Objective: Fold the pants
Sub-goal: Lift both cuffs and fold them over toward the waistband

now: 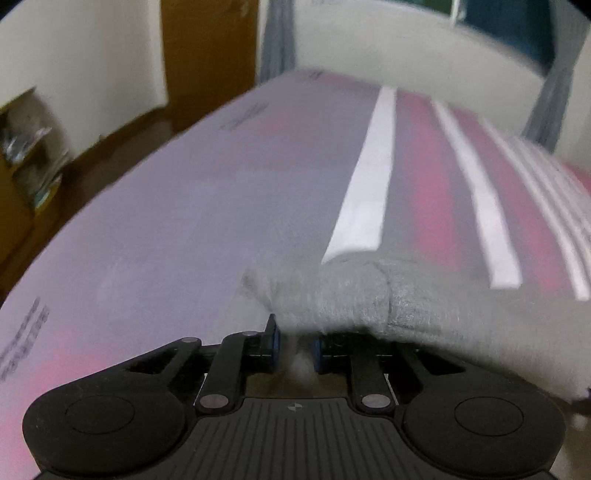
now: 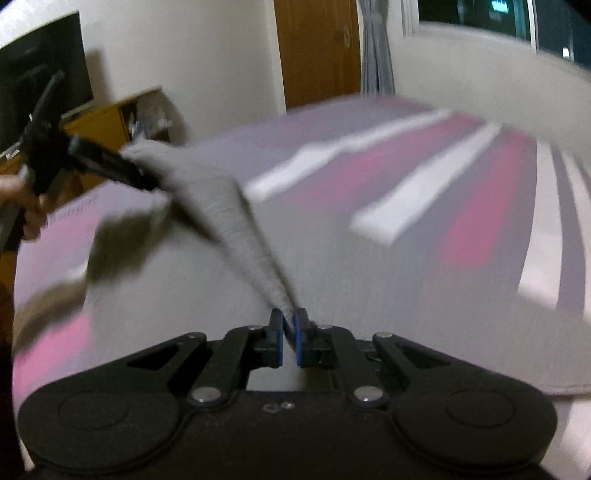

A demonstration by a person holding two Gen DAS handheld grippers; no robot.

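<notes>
Left wrist view: my left gripper (image 1: 295,341) pinches the soft grey knit pants (image 1: 351,295), bunched near, above the pink-and-grey striped bedsheet (image 1: 147,221).

Right wrist view: my right gripper (image 2: 289,338) clamps the pants' edge, stretched taut far-left.

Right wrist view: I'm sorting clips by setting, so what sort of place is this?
Probably a bedroom at home: a bed in a pink, grey and white striped cover, a wooden door, and a curtained window.

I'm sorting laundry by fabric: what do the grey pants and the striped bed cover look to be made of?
Pants: soft grey knit, likely cotton jersey or fleece; fuzzy matte surface, fine ribbing at the edge. Bed cover: smooth, flat woven-looking sheet in lilac, pink and white stripes; blur leaves its fibre open.
</notes>
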